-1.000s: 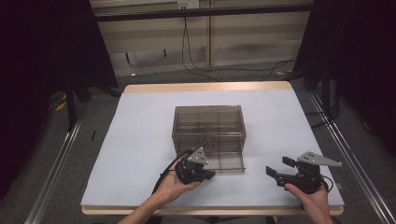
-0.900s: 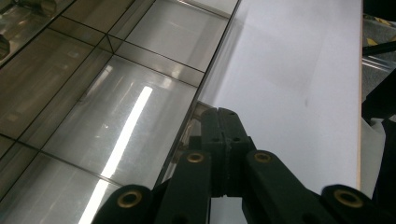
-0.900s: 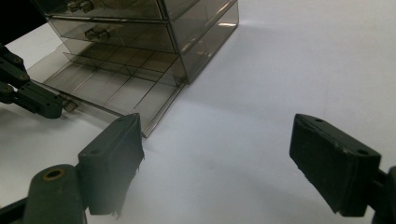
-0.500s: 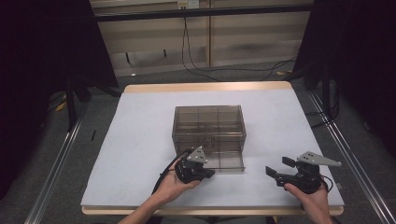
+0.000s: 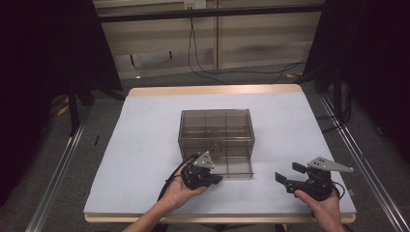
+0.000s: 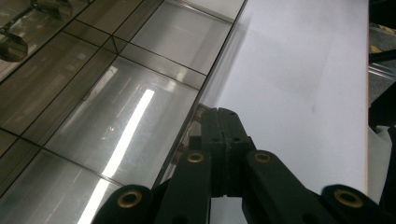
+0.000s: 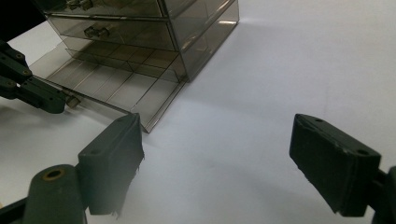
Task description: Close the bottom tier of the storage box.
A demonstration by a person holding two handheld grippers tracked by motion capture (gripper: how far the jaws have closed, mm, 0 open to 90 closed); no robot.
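Smoky clear drawer box [image 5: 216,133] at the middle of the white tabletop [image 5: 145,145], bottom drawer [image 5: 232,166] pulled out, left claw [image 5: 216,179] clamped on its front knob [image 7: 71,100], right claw [image 5: 286,174] wide open, well apart to the right, above bare tabletop

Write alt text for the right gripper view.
The right gripper, jaws wide apart, hovers over a white table. Beyond it stands a smoky clear drawer cabinet with its bottom drawer pulled out, the left gripper shut on that drawer's handle.
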